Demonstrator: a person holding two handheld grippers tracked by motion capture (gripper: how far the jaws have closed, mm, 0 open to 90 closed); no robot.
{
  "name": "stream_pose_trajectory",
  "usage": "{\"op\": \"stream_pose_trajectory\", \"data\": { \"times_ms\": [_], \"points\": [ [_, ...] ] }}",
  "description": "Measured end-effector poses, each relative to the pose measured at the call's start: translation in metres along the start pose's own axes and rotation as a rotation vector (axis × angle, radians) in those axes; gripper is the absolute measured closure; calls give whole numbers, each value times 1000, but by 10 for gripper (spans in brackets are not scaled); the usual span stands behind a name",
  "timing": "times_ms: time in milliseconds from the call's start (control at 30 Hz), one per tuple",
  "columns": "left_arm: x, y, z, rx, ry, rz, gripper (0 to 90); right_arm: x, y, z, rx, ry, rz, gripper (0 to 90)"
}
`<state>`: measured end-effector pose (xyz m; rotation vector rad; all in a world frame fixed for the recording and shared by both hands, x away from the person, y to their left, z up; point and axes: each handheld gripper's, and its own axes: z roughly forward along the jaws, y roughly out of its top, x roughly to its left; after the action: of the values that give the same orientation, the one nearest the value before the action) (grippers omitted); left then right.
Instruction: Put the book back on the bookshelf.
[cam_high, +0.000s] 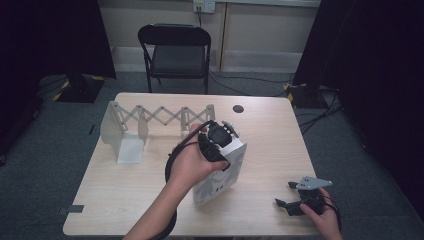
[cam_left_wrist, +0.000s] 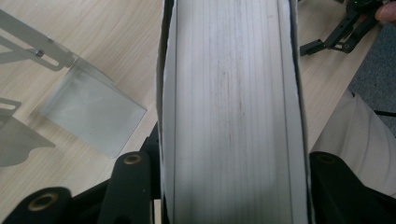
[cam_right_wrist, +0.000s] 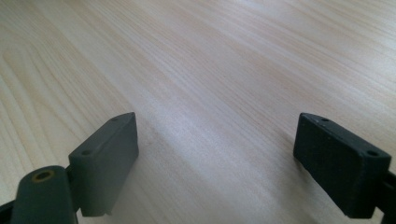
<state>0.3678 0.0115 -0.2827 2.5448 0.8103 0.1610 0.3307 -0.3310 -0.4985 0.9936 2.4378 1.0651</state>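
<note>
Two grippers, left gripper (cam_high: 220, 145) clamped on book (cam_high: 220, 175), expanding rack (cam_high: 150, 120) behind, right gripper (cam_high: 292, 200) jaws apart.

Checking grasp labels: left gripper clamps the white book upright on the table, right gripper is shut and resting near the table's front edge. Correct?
Not quite. The right gripper is open: the right gripper view shows its jaws wide apart over bare table. The left gripper does clamp the white book upright.

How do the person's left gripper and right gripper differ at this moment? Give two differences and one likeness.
The left gripper is shut on the book, clamping its top edge; the right gripper stands open, holding nothing. The left is raised mid-table; the right is low near the table's front edge. Both have black jaws.
</note>
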Motion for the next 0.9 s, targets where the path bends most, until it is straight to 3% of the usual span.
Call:
{"op": "stream_pose_trajectory", "data": {
  "times_ms": [900],
  "points": [
    [9, -9, -8, 8, 14, -27, 535, 0, 0, 0, 0, -2, -6, 135]
  ]
}}
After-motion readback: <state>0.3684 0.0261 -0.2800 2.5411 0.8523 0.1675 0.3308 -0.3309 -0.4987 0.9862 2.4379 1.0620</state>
